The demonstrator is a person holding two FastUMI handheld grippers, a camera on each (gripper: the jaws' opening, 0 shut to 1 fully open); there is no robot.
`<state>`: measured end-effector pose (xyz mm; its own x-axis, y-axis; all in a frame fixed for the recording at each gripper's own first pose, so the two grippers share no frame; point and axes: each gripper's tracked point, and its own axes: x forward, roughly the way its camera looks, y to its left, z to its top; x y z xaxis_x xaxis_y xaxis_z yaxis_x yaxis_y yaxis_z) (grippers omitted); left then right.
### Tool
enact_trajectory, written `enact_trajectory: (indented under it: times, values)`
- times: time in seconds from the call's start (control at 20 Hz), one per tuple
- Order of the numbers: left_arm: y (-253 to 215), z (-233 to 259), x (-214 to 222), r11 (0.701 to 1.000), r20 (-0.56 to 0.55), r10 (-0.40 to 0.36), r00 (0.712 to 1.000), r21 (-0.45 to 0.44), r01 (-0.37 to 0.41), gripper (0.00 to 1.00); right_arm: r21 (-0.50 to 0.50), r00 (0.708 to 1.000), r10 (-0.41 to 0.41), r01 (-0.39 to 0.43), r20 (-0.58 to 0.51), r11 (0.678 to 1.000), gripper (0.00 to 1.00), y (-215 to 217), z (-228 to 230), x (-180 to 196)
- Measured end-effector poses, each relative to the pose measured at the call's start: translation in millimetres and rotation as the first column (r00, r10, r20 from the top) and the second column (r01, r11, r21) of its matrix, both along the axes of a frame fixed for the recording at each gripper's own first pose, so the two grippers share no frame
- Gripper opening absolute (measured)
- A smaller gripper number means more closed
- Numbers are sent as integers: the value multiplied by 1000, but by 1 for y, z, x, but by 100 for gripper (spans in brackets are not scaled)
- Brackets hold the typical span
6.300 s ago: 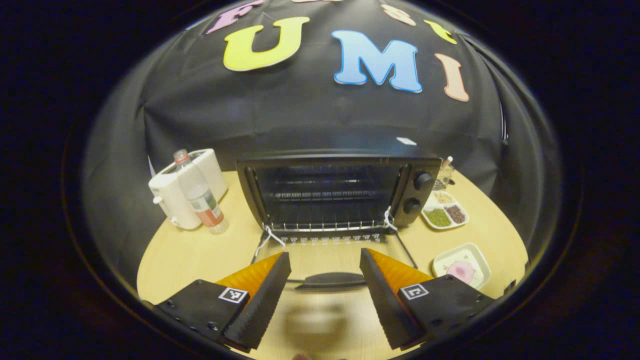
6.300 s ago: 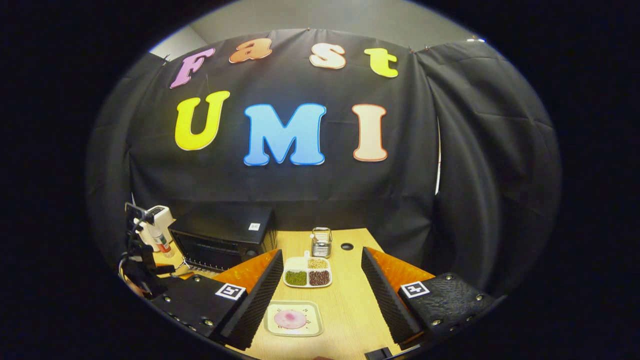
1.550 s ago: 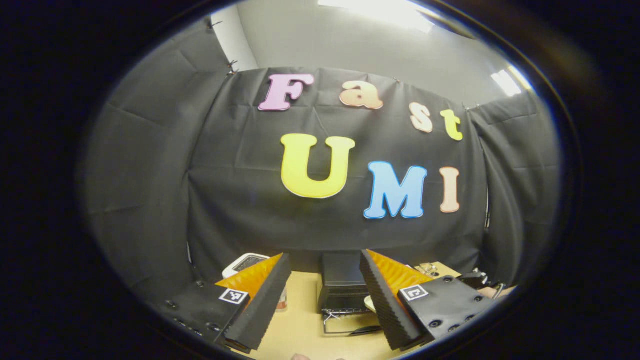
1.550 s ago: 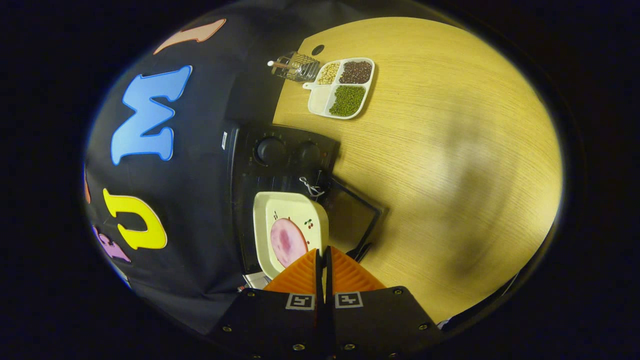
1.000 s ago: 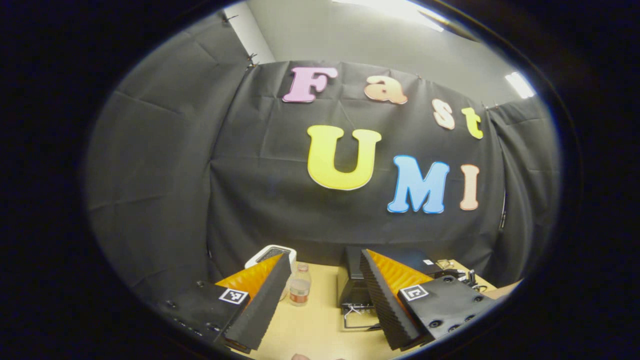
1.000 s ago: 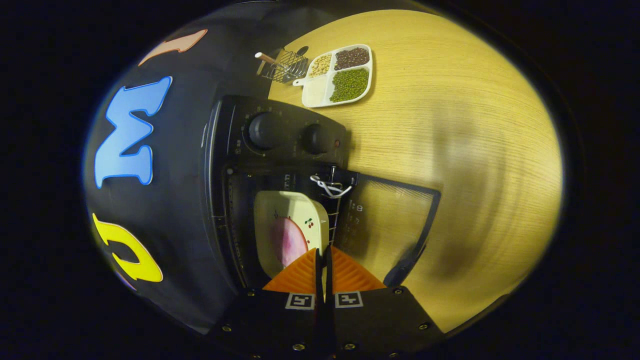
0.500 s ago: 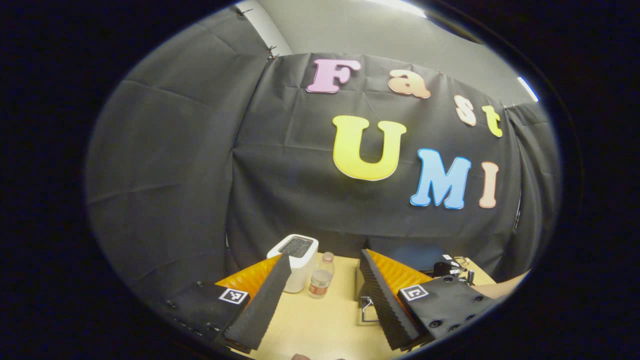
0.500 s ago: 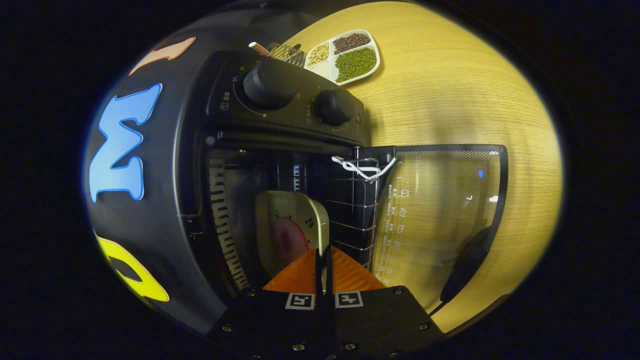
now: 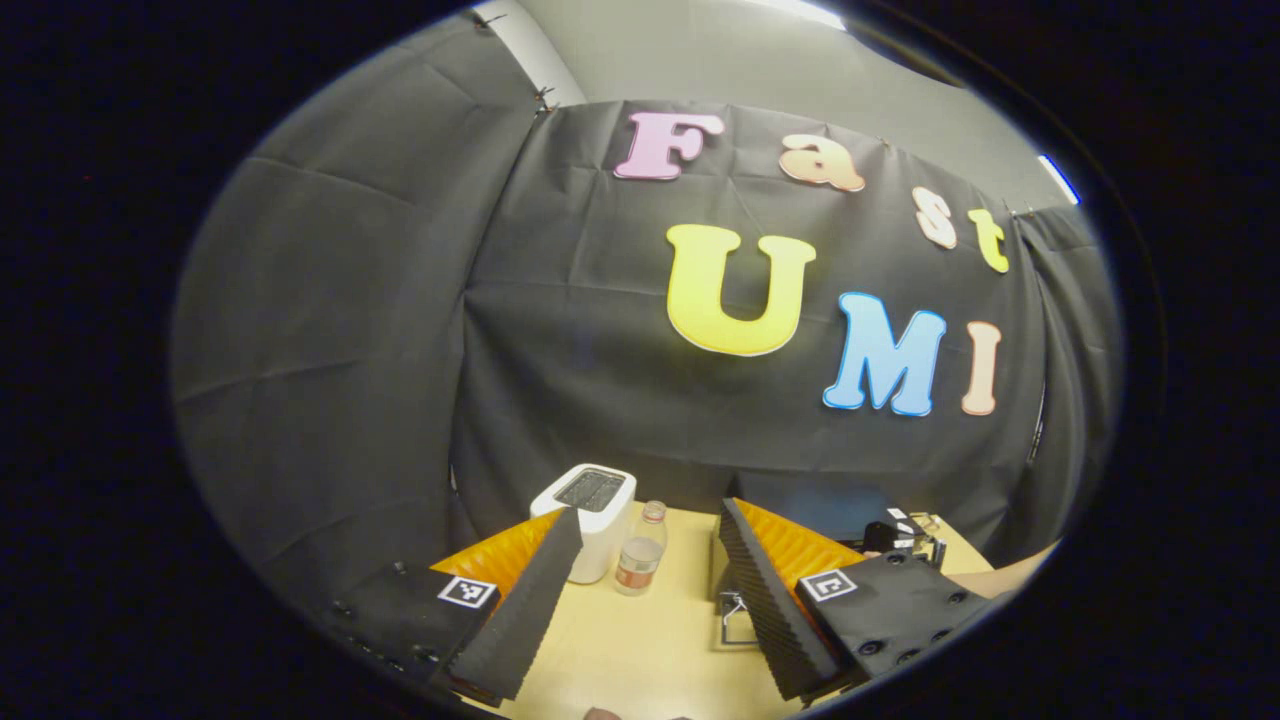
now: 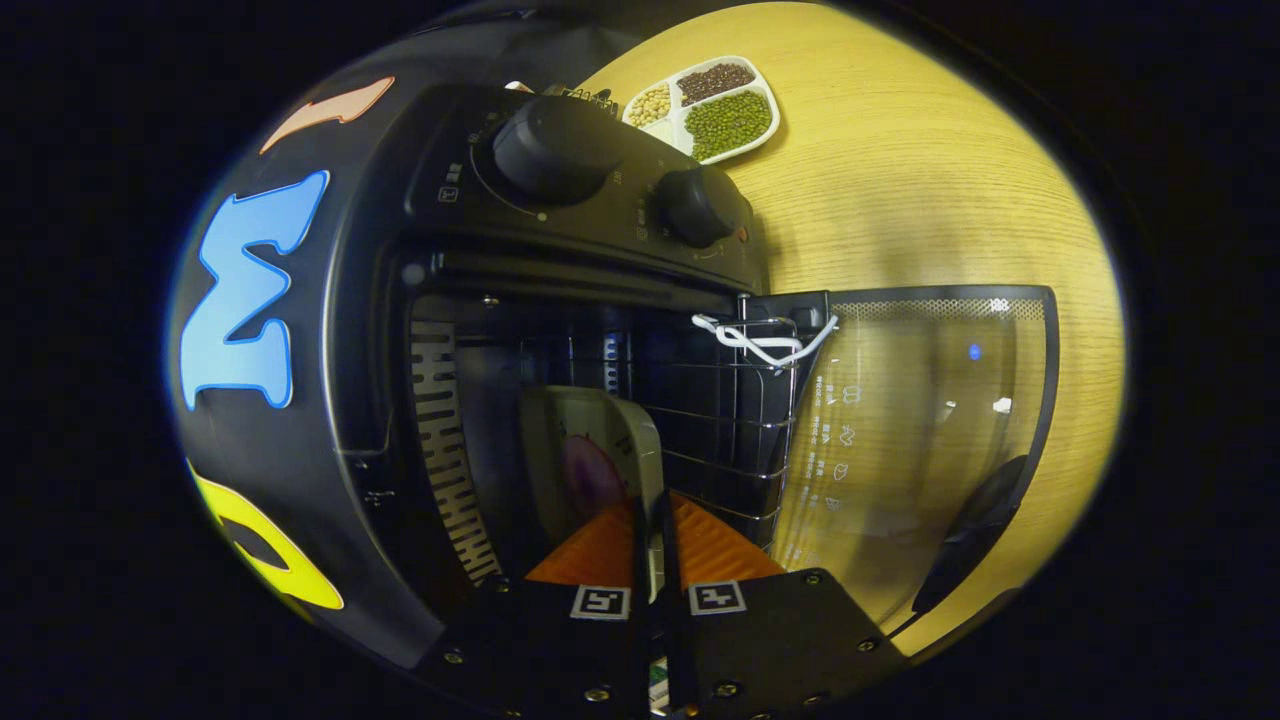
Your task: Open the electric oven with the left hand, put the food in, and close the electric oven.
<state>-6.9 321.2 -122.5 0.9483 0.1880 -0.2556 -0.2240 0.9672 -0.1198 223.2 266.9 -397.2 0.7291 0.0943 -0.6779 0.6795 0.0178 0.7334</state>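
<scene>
Right gripper view: right gripper [image 10: 651,520] reaching into the open electric oven [image 10: 560,330], jaws pinched on the near rim of the cream dish [image 10: 590,450], held on edge inside the dark cavity. Pink food [image 10: 592,472] lying in that dish, dimly lit, just beside the wire rack [image 10: 730,430]. Glass door [image 10: 920,430] folded down flat over the wooden counter [image 10: 930,190], its dark handle [image 10: 975,535] at the far edge. White cord [image 10: 765,343] looped at the hinge corner of the rack. Two black knobs [image 10: 620,170] on the control panel. Beyond the oven, a divided white tray [image 10: 712,95] of beans resting on the counter, well apart from the door.

Left gripper view: left gripper [image 9: 640,580] held above the counter [image 9: 640,650], jaws spread wide, nothing between them. White toaster [image 9: 590,505] and a clear bottle [image 9: 640,560] standing side by side between the fingers farther off. Oven partly seen past the right-hand finger [image 9: 760,600], door hanging open. At the right edge, the other gripper's body and a bare forearm [image 9: 1005,578] near the oven.
</scene>
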Motion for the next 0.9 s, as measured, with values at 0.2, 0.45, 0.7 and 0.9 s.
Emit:
enact_trajectory:
  times: [0.2, 0.45, 0.7, 0.9]
  values:
    - [-27, 4, 10, 999, 20, -49, 999, -4, 49, 100, -68, 991, 117, -113, 62, 991, 35, -3, 18, -19]
    - [-77, 6, 31, 989, 41, -145, 989, -2, 145, 100, -299, 916, 401, -378, 17, 876, 44, -17, 39, -78]
    - [-131, 13, 44, 975, 60, -222, 973, -5, 223, 100, -632, 791, 612, -463, 22, 621, 44, -67, 109, -115]
    - [-172, 20, 49, 960, 72, -277, 958, -8, 279, 100, -778, 756, 655, -398, 22, 485, 44, -116, 160, -132]
